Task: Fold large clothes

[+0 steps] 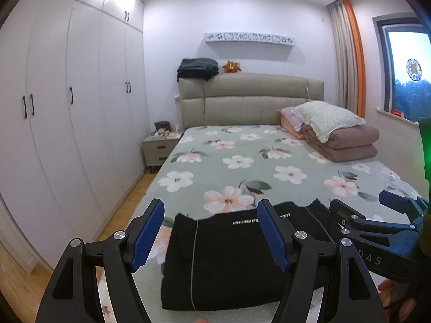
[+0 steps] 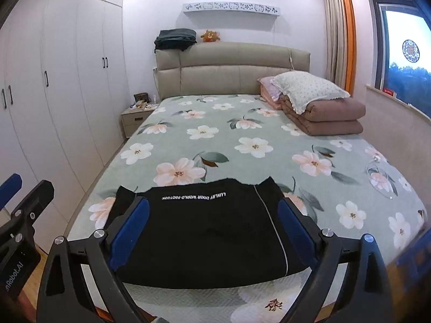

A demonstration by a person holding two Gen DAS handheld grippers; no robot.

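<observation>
A black garment (image 1: 223, 258) with white lettering and thin grey piping lies folded into a rectangle at the near end of the bed; it also shows in the right wrist view (image 2: 204, 231). My left gripper (image 1: 211, 231) is open and empty, held above the garment's near left part. My right gripper (image 2: 212, 226) is open and empty, its blue pads spread over the garment's two sides. The right gripper's body shows at the right of the left wrist view (image 1: 377, 231).
The floral green bedsheet (image 2: 242, 140) covers the bed. A folded brown quilt with pillows (image 2: 323, 107) sits far right by the headboard. White wardrobes (image 1: 67, 107) line the left wall, with a nightstand (image 1: 159, 148) beside the bed. A window (image 2: 404, 53) is on the right.
</observation>
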